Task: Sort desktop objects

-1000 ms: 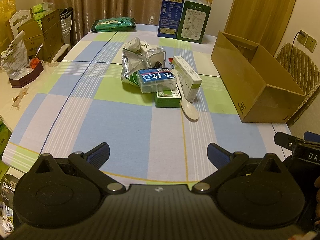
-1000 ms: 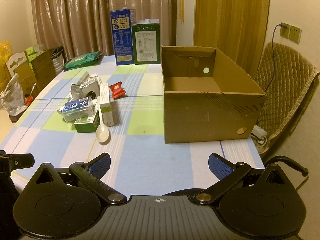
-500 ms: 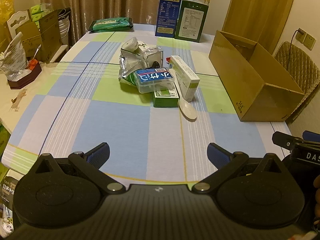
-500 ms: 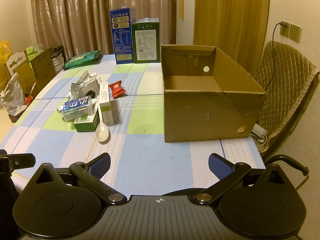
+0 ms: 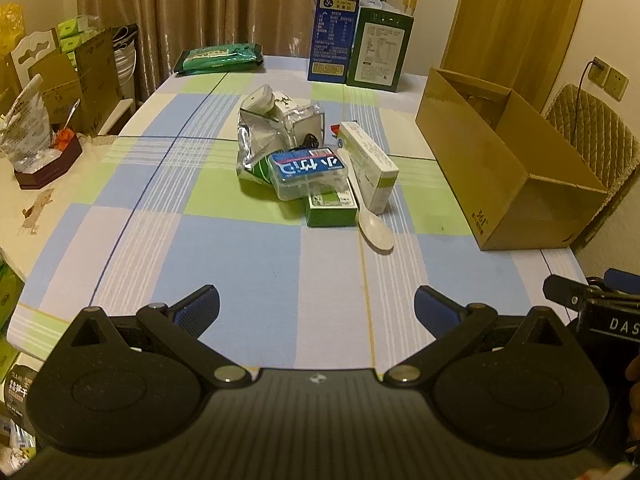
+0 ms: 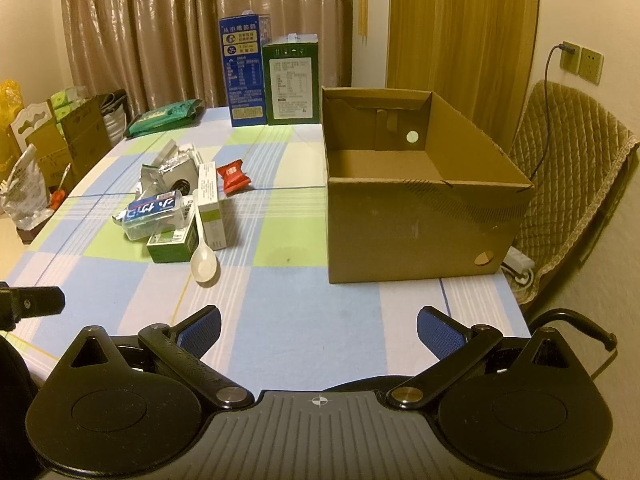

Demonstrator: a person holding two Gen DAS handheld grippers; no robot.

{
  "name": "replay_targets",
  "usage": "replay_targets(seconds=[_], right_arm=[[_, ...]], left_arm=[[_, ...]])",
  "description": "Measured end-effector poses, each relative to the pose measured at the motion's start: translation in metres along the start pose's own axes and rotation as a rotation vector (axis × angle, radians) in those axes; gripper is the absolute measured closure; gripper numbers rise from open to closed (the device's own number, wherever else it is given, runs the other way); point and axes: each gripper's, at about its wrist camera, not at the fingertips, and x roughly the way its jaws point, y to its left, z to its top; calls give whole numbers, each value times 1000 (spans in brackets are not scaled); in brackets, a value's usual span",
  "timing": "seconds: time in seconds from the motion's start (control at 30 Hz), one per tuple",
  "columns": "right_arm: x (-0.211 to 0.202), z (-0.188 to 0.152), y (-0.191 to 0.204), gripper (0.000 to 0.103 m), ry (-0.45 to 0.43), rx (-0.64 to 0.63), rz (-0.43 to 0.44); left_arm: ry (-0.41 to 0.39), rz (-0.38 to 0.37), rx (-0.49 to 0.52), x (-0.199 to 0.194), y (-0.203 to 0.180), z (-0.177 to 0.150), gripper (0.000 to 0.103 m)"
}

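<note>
- The left hand-held gripper (image 5: 316, 304) hovered over the near edge of the checked blue, green and white desk (image 5: 224, 248), its blue-padded fingers (image 5: 198, 306) spread wide apart and holding nothing.
- The right hand-held gripper (image 6: 318, 326) hung likewise over the near edge, fingers wide apart and empty.
- Farther in, a white plastic spoon (image 6: 204, 264) lay bowl toward the grippers, beside a small green carton (image 6: 170, 244).
- On that carton rested a clear plastic case with a blue label (image 5: 308, 172); a long white-and-green box (image 5: 368, 160) lay just right of it.
- Behind sat a crumpled silver foil pouch (image 5: 256, 140) and a red wrapped sweet (image 6: 234, 174).
- To the right stood an open brown cardboard box (image 6: 420, 220), apart from the pile.
- At the far edge stood a tall blue carton (image 6: 244, 76) and a dark green carton (image 6: 292, 80).
</note>
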Motion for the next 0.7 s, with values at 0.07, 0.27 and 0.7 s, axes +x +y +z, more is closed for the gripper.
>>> replay_targets(seconds=[0.07,0.27,0.7], right_arm=[[1,0,1,2,1,-1,-1],[2,1,1,2,9,-4,-4],[7,6,7,2,43,-15,-10]], left_arm=[[-4,0,1,0,2,2,1],[0,1,-8,2,8,4,1],[-8,-12,11,4,12,5,1]])
